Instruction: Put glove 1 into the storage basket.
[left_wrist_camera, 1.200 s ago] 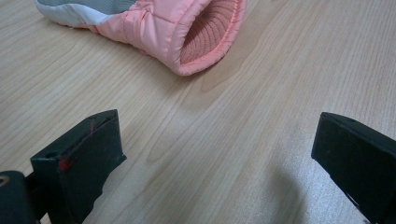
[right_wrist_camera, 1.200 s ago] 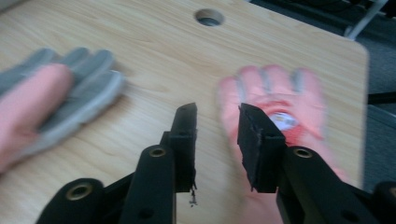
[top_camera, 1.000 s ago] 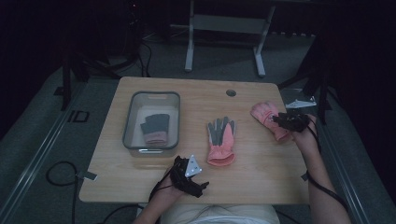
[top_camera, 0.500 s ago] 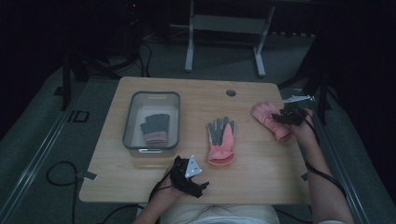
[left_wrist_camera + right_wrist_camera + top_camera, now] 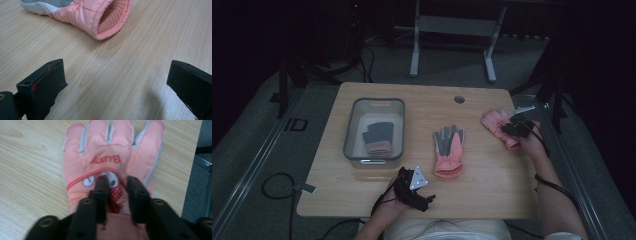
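Observation:
A pink glove lies back up at the table's right edge, fingers pointing away from my right gripper. That gripper's jaws have just been closing and now pinch a raised fold of the glove's fabric near the cuff. A second pink glove with a grey palm lies mid-table, its open cuff toward my left gripper. The left gripper rests open near the front edge, with bare wood between its jaws.
A clear plastic bin stands at the left of the table, holding a dark grey and pink glove. A cable hole sits near the far edge. The table's right edge runs just beyond the pinched glove.
My right hand has sunk onto the pink glove at the right edge and its jaws have drawn together on the fabric. The left gripper has stayed put.

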### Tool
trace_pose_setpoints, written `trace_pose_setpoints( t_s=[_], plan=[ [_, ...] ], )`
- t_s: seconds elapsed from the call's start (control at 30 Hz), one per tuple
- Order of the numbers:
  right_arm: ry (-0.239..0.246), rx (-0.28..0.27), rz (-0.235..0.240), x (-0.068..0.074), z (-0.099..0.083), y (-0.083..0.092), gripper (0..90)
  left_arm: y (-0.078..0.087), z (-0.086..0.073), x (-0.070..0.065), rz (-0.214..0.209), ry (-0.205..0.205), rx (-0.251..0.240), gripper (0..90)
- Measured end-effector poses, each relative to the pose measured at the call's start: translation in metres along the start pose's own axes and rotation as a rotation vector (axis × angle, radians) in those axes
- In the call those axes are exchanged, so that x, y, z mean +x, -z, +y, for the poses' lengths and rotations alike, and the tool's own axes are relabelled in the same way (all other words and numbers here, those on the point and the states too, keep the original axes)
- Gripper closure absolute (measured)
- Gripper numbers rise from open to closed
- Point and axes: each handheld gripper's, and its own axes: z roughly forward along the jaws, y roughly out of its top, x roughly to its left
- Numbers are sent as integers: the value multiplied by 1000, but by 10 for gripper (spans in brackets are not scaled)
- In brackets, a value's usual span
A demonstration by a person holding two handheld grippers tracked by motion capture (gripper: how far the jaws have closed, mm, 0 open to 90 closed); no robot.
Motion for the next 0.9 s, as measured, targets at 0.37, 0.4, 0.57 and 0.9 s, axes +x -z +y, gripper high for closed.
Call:
trace_pose_setpoints(
  t_s=[0.37, 0.4, 0.57, 0.9],
  plan=[
    [-90, -28, -40, 10, 9, 20, 856, -1, 0, 0, -1, -8, 5, 14],
    [-115, -37, -36, 12, 9, 24, 857, -1, 0, 0, -3, -9, 6, 14],
    [-242, -84, -62, 30, 8, 48, 860, -1, 0, 1, -7, -4, 10, 14],
    [-438, -179, -64, 75, -11, 105, 863, -1, 0, 1, -2, -11, 6, 14]
  ],
)
